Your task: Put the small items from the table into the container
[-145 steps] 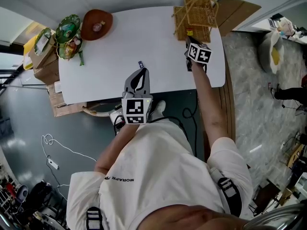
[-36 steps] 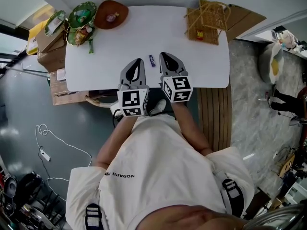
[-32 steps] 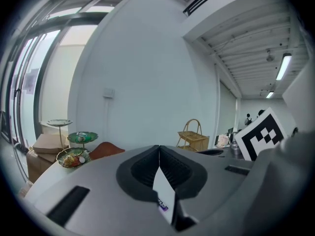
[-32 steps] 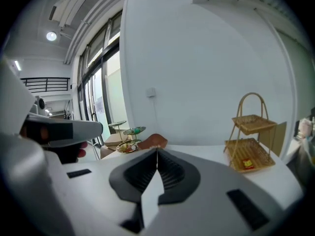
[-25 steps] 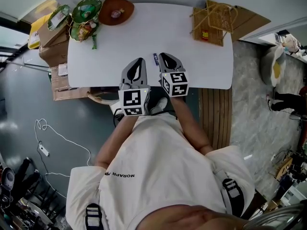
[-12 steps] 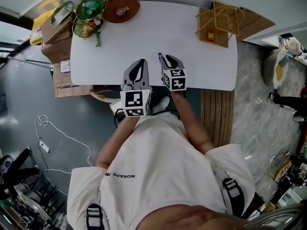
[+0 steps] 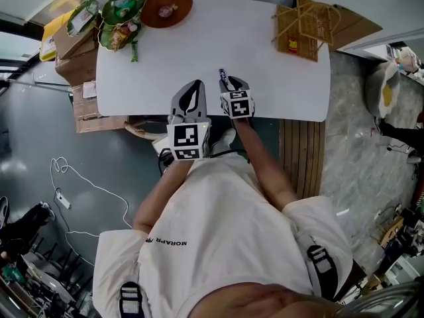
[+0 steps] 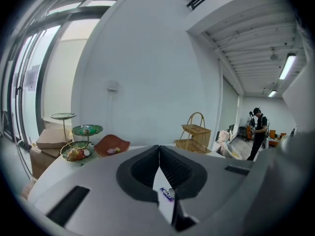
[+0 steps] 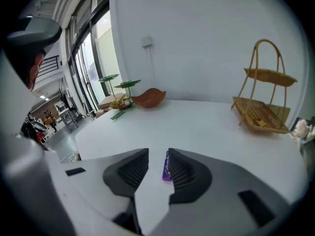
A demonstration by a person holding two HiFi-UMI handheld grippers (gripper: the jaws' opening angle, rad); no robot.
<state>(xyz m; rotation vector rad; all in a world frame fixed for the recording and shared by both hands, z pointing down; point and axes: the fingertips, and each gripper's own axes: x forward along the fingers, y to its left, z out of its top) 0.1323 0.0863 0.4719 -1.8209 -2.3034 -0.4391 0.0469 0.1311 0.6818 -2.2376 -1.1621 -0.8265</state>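
White table; left gripper empty, jaws pressed together; right gripper with jaws opening, purple packet lying on the table between them, ungripped; wicker basket well apart, rightward.

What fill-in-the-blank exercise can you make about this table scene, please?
1. The purple packet lies on the ____ table.
2. The wicker basket has ____ tiers.
3. The jaws of the left gripper are shut, with ____ between them.

Missing words: white; two; nothing.
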